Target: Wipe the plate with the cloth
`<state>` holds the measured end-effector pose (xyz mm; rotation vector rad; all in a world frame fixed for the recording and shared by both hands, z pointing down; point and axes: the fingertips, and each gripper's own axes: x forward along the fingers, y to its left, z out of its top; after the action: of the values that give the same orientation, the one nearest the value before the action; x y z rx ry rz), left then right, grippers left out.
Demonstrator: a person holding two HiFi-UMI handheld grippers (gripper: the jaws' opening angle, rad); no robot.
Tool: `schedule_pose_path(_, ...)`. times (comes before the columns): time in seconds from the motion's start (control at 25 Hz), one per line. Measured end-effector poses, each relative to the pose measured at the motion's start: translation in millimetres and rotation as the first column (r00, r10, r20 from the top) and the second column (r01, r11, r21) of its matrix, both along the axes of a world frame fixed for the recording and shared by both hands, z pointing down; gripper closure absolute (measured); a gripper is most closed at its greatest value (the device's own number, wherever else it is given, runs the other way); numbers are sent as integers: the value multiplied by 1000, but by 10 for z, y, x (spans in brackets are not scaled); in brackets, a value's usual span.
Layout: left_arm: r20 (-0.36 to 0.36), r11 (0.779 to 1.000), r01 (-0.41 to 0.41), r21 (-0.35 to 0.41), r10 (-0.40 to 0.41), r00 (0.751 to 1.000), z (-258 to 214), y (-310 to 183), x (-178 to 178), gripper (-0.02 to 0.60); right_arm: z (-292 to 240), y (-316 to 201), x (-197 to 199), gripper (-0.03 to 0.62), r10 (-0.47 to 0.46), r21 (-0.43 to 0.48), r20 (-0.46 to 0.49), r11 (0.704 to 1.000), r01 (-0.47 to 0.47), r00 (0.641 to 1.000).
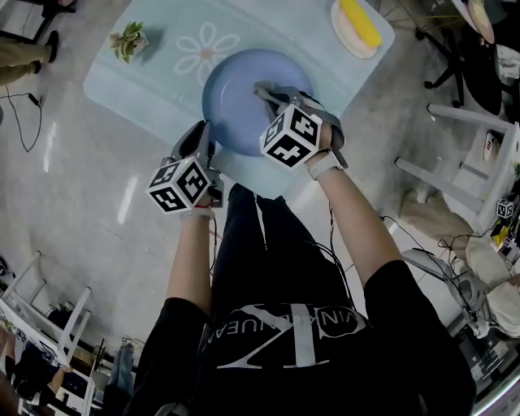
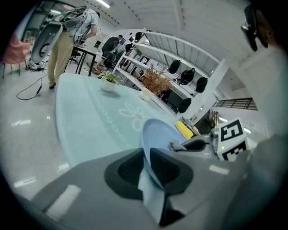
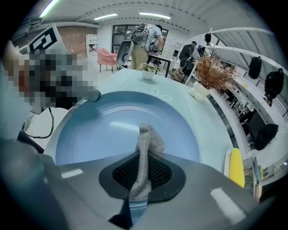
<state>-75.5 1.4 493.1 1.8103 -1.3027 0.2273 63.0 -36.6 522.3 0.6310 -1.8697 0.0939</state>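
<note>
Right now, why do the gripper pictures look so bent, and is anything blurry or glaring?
Left gripper view: the wide lens curves the shelves and darkens the corners; the left gripper, shut on the plate, looks soft up close. Right gripper view: same bending; ceiling lights leave a pale streak on the plate; the cloth is sharp. Head view: glare streaks on the floor.

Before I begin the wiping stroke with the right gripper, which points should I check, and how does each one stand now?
1. Left gripper shut on the rim of the plate: ok.
2. Right gripper shut on the cloth: ok.
3. Cloth end sticks out past the jaws, over the plate: ok.
4. Cloth pressed against the plate surface: cannot tell.
5. Potted plant and yellow item stand apart from the plate: ok.
</note>
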Motion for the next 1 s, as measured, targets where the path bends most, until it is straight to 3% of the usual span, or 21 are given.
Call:
schedule_pose_path(0.24,-79,999,1,32,1,997,-47,1,-60,581,20,36,162,562,-20,2,-64,1000,20,998)
schedule_pose_path(0.44,-6,998,-3,65,3,1000,-178,-7,-92,581,-69,91,438,560,24,23,-82,999,-23,996)
schedule_pose_path(0.68,73,993,-58,106,50,996,-360,-41,-54,581,-379,94,429,560,124,51,123,990,-131,985)
schedule_pose_path(0.84,107,987,-71,146,56,993,-550,-42,-37,581,-656,89,401,560,170,42,282,981,-190,944)
schedule_pose_path(1.0,161,974,-91,208,58,985,-814,-62,-46,581,-934,59,444,560,201,48,380,970,-237,903)
